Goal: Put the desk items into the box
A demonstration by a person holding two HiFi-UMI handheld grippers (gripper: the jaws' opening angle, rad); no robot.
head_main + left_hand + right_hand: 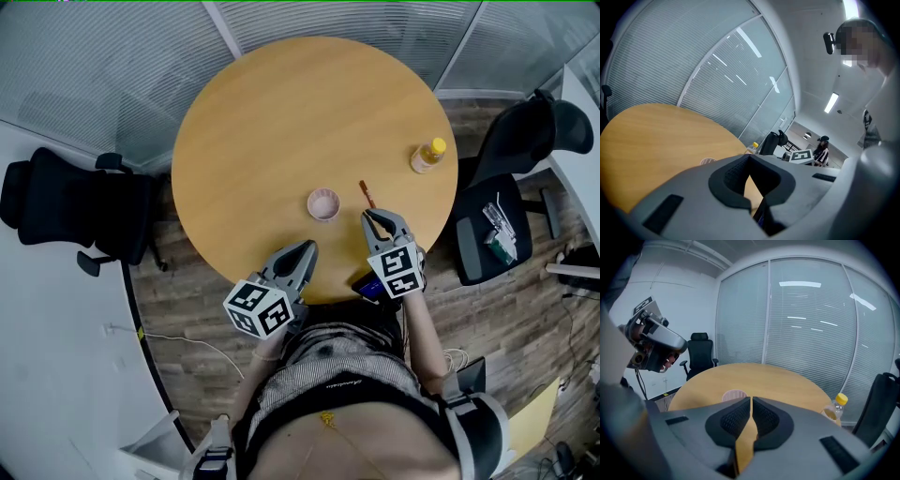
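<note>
On the round wooden table (pixel 262 122) stand a small pink cup (pixel 323 203), a thin brown stick (pixel 367 194) and a clear bottle with a yellow cap (pixel 428 156). My right gripper (pixel 367 216) hangs shut and empty over the near right part of the table, its tips just short of the stick. Its own view shows the pink cup (pixel 734 394) just left of the jaws (pixel 751 401) and the bottle (pixel 836 408) at the right. My left gripper (pixel 307 247) is at the table's near edge, below the cup, shut with nothing in it (pixel 750 159).
Black office chairs stand at the left (pixel 66 202) and right (pixel 525 141); the right one's seat holds small items (pixel 497 230). A dark blue object (pixel 367 286) shows at the table's near edge under the right gripper. Glass walls with blinds ring the far side.
</note>
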